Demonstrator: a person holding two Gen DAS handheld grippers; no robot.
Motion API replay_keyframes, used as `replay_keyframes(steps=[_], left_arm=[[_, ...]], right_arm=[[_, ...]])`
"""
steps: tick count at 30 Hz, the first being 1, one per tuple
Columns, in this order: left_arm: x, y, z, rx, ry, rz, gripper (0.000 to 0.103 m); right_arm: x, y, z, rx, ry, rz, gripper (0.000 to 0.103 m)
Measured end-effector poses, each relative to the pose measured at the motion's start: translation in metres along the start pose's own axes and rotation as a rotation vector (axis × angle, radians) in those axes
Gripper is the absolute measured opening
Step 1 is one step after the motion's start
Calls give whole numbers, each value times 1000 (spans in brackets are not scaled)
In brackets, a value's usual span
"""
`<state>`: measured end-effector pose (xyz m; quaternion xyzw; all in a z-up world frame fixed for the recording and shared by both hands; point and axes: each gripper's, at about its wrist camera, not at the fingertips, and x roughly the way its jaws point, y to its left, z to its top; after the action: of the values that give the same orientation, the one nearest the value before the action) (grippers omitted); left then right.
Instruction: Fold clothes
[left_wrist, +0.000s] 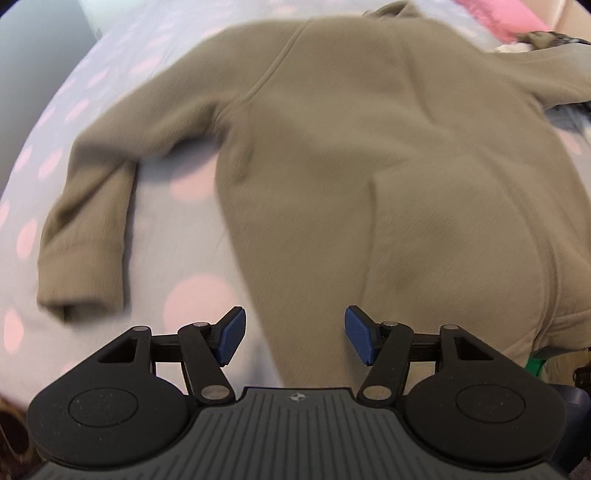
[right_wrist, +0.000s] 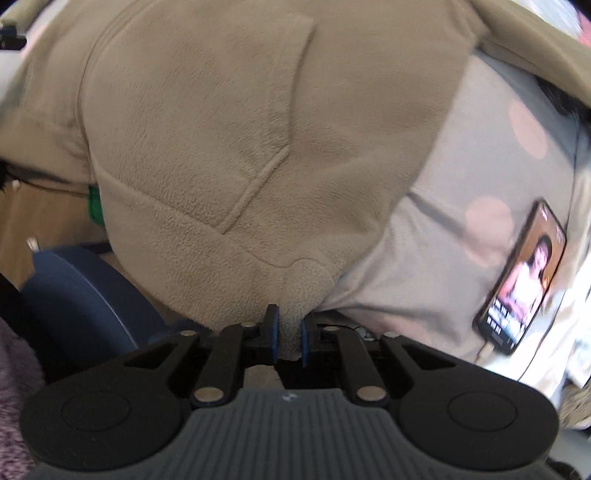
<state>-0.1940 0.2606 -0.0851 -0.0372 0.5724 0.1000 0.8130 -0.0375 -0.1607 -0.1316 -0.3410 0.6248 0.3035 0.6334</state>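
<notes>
Beige fleece pullover (left_wrist: 369, 166) spread flat on dotted bedsheet (left_wrist: 177, 229), sleeve at 9 o'clock. Right gripper (right_wrist: 289, 338) clenched on hem; left gripper (left_wrist: 295, 336) released. Judged mid-fold: second grip needed.

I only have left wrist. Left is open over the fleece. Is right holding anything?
Observer: Yes. The right gripper is shut on the bottom hem of the tan fleece top.
Operator: Anything near it on the bed?
Observer: A phone with its screen lit lies on the dotted sheet, right of the fleece.
Operator: Touching the fleece?
Observer: No, bare sheet shows between them.
</notes>
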Motion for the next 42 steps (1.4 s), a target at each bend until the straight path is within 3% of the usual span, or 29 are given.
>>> replay_keyframes(steps=[2,5,10,16,23,25,27,29,30,32,38,42], left_arm=[[2,8,-9,-37,24,-7,58],[7,23,-25,-119,66,-53,58],[22,28,-46,-174,119,-168,58],[43,17,-43,-145,150,-180,58],[54,13,-39,-136,180,-166,62],[54,13,-39,-144,184,-163,62],[52,12,-39,-155,185,-164,56],[46,7,-39,-144,175,-166,35],[42,5,-39,-136,170,-167,29],[32,1,-38,-118,153,-166,14],[-34,27,-18,-143,80,-254,9],[-83,40,-7,-131,61,-286,8]], right_arm=[[-4,1,5,-7,0,-11,20],[-15,-5,14,8,-10,-16,46],[-25,-37,27,153,-48,29,52],[-36,-74,42,328,-94,82,54],[19,-72,33,461,69,231,55],[26,-64,29,461,86,259,52],[20,-55,30,421,65,246,42],[8,-45,30,370,28,218,27],[0,-42,29,355,5,211,21],[-19,-39,26,336,-37,202,18],[-97,-41,14,265,-168,162,17],[-131,-31,6,183,-174,132,17]])
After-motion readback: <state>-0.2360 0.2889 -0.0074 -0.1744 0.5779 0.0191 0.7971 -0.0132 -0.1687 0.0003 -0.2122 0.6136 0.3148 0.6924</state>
